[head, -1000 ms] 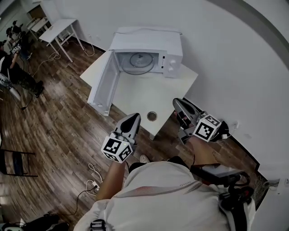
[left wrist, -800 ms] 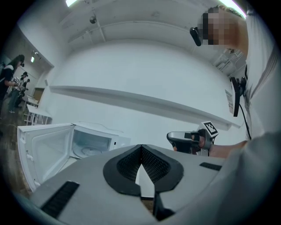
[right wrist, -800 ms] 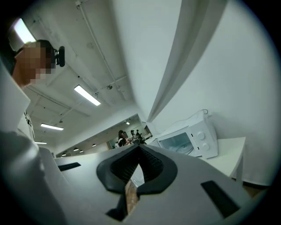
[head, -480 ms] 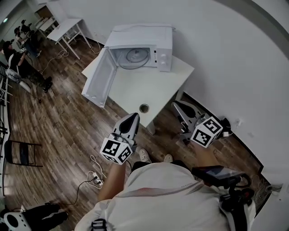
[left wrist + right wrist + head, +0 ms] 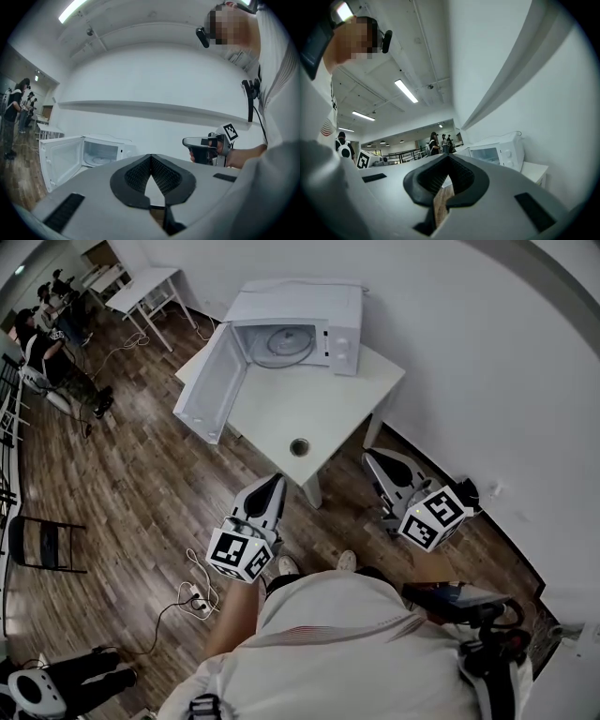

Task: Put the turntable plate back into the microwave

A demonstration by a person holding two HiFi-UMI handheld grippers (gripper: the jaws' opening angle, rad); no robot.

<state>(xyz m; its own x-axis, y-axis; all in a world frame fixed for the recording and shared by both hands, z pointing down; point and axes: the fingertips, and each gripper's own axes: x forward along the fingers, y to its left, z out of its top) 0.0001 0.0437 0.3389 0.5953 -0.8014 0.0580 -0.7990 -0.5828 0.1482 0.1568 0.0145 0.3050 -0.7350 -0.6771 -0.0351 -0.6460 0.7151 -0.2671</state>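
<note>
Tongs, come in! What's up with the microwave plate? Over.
Shut, empty: left tongs, right tongs. Inside microwave: turntable plate, door open. Nothing blocking.

White microwave (image 5: 300, 298), white table (image 5: 328, 409), brown wood-plank floor (image 5: 122, 456); grey left gripper (image 5: 274, 482) and right gripper (image 5: 372, 458) carry black-and-white square-patterned cubes.

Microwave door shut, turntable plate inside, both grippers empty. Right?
Not quite: the microwave door stands open, as the head view shows. The turntable plate does lie inside, and the left gripper and right gripper are both empty.
</note>
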